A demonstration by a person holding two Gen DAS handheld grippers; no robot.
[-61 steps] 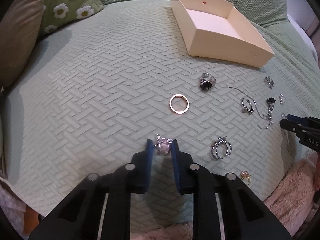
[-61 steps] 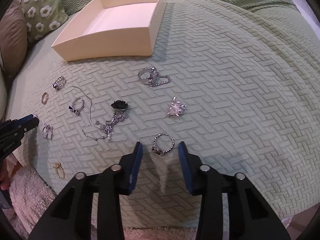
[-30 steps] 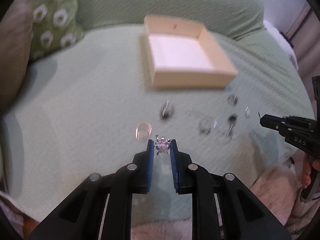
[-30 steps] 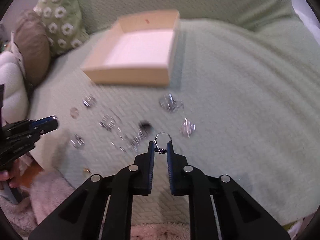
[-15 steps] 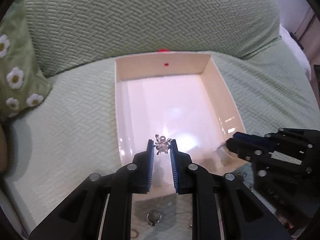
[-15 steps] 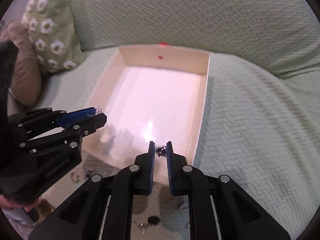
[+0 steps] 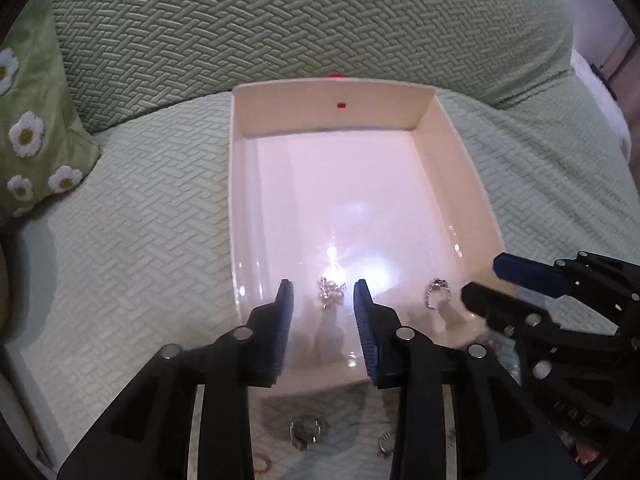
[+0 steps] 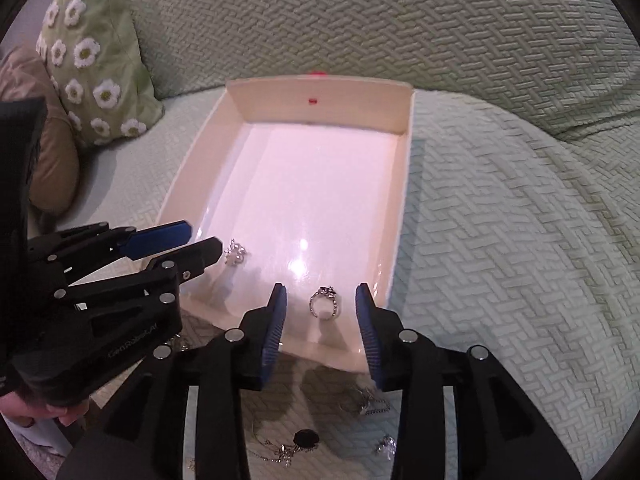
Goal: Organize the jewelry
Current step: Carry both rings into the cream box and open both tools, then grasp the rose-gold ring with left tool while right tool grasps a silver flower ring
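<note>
Now | L gripper jaws opening, pearl brooch loose btwn | R gripper jaws opening, ring loose btwn

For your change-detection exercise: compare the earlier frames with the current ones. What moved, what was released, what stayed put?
Both grippers carried jewelry from the bedspread to the box. The left gripper is opening, dropping the pearl brooch; the right gripper is opening, dropping the ring. Box and remaining jewelry stayed.
</note>
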